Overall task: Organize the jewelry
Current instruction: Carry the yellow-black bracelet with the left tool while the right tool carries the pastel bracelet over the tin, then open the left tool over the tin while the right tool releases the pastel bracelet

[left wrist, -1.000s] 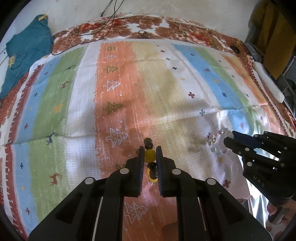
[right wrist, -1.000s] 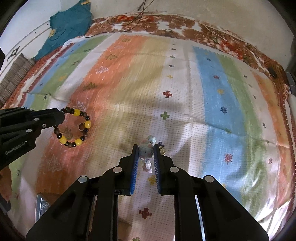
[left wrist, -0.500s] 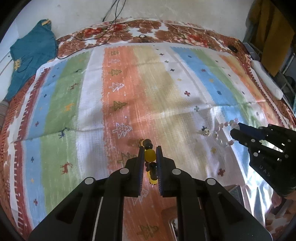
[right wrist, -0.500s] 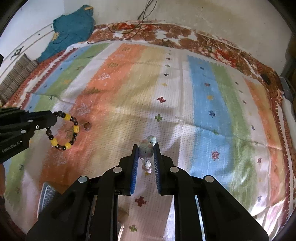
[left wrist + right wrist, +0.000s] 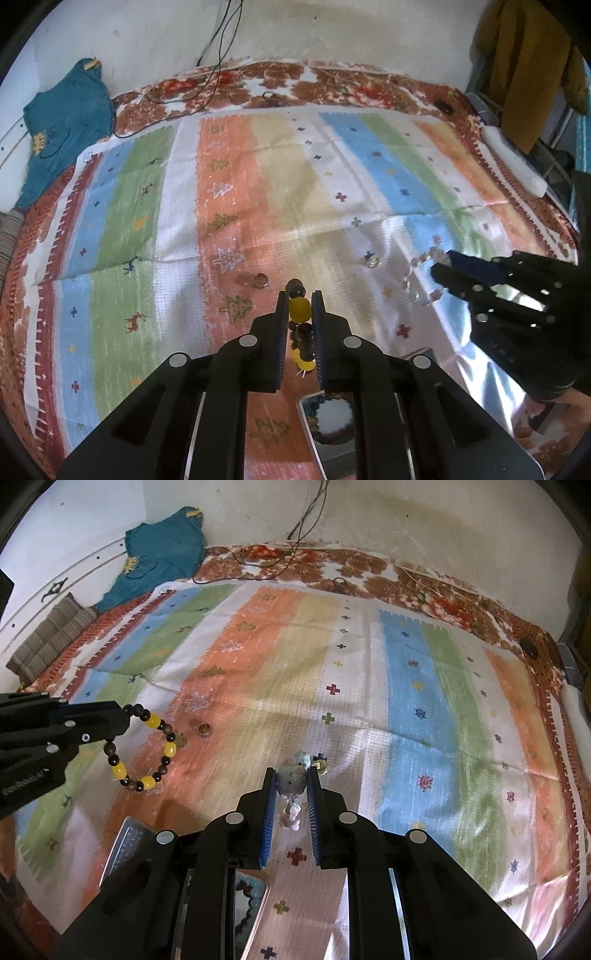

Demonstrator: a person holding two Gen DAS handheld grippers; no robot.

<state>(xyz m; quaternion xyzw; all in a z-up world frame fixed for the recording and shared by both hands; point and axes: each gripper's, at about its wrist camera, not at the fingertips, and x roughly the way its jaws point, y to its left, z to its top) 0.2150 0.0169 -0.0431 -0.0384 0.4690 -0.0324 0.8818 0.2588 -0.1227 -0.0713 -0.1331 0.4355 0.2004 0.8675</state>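
My left gripper is shut on a bracelet of yellow and dark brown beads, which hangs as a loop above the striped cloth in the right wrist view. My right gripper is shut on a bracelet of pale pink and clear beads; in the left wrist view that pale bracelet dangles from the right gripper's tips. Two small rings lie on the cloth: a brown one and a shiny one.
A striped, patterned cloth covers the bed. A teal garment lies at the far left, cables at the back. A shiny metal tray sits below the grippers, with a mirror-like lid. A white object lies at the right edge.
Both grippers have risen and pulled back, lifting their bracelets off the cloth. More of the bed and the tray below now shows. Both rings stay on the cloth.
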